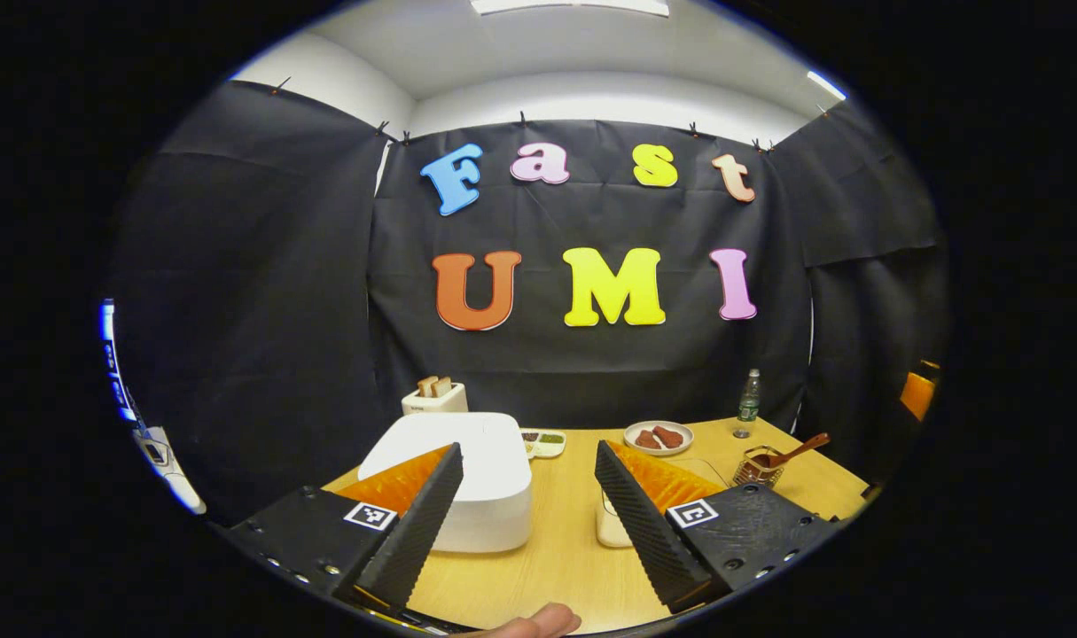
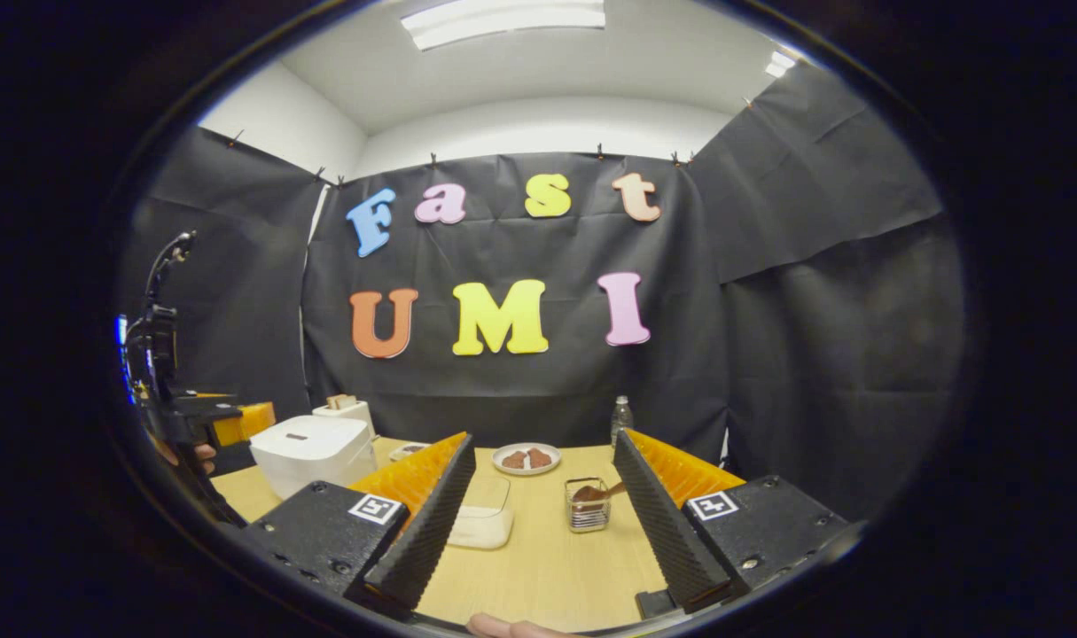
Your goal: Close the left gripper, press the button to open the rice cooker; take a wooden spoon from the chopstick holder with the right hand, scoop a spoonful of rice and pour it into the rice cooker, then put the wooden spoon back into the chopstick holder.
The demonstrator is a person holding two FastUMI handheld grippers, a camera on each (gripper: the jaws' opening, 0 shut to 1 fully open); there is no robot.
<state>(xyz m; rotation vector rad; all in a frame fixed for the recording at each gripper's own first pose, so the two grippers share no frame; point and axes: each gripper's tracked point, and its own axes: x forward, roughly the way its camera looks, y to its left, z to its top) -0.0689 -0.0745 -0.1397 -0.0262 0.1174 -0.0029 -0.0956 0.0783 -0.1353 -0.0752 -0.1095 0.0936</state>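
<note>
A white rice cooker [image 1: 467, 474] with its lid down sits on the wooden table [image 1: 556, 549], just ahead of my left gripper [image 1: 527, 456], which is open and holds nothing. A wire chopstick holder [image 1: 758, 467] with a wooden spoon [image 1: 799, 450] leaning out of it stands at the right. A clear container of rice [image 1: 611, 523] is partly hidden behind my right-hand finger. In the right gripper view, my right gripper [image 2: 542, 447] is open and empty, with the chopstick holder [image 2: 588, 507], the spoon [image 2: 597, 491] and the rice container [image 2: 480, 518] between its fingers farther off. The rice cooker [image 2: 312, 452] is at the left.
A toaster [image 1: 434, 397] with bread stands behind the cooker. A plate of brown food [image 1: 659, 437], a small tray [image 1: 545, 441] and a bottle [image 1: 748, 403] line the back of the table. The left gripper [image 2: 183, 416] and a hand holding it show at the left edge of the right gripper view.
</note>
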